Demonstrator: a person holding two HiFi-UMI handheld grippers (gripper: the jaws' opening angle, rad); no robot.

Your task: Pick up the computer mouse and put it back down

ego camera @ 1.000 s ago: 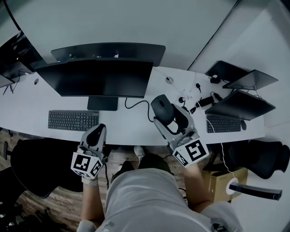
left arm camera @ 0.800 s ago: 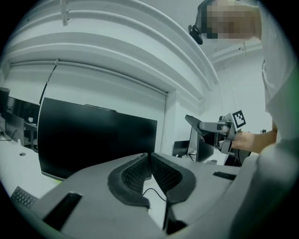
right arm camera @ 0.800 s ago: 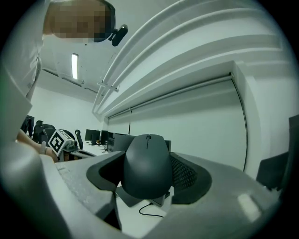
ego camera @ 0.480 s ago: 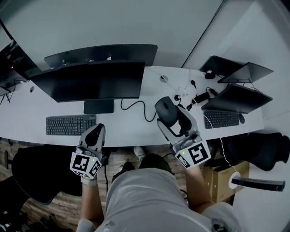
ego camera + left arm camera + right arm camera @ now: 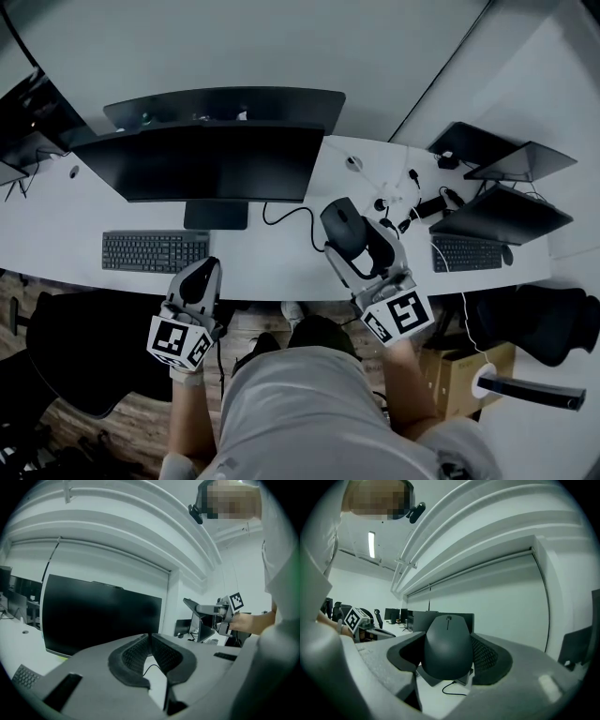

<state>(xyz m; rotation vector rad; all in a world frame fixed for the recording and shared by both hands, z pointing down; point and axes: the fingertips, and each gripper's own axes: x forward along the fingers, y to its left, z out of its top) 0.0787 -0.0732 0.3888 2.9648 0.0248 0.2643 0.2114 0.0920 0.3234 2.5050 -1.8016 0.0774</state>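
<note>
The dark grey computer mouse is held over the white desk, right of the monitor stand. My right gripper is shut on its sides. In the right gripper view the mouse fills the gap between the dark pads, nose pointing away and raised off the desk surface. My left gripper hangs at the desk's front edge, just right of the keyboard. Its jaws are shut with nothing between them, and in the left gripper view the left gripper has its pads meeting.
A wide black monitor stands at the back of the desk, with a black keyboard before it and a cable beside its stand. A second keyboard and dark screens lie right. Black chairs flank the person.
The head view sways slightly. My right gripper keeps its hold on the mouse in nearly the same place, and the left gripper stays still.
</note>
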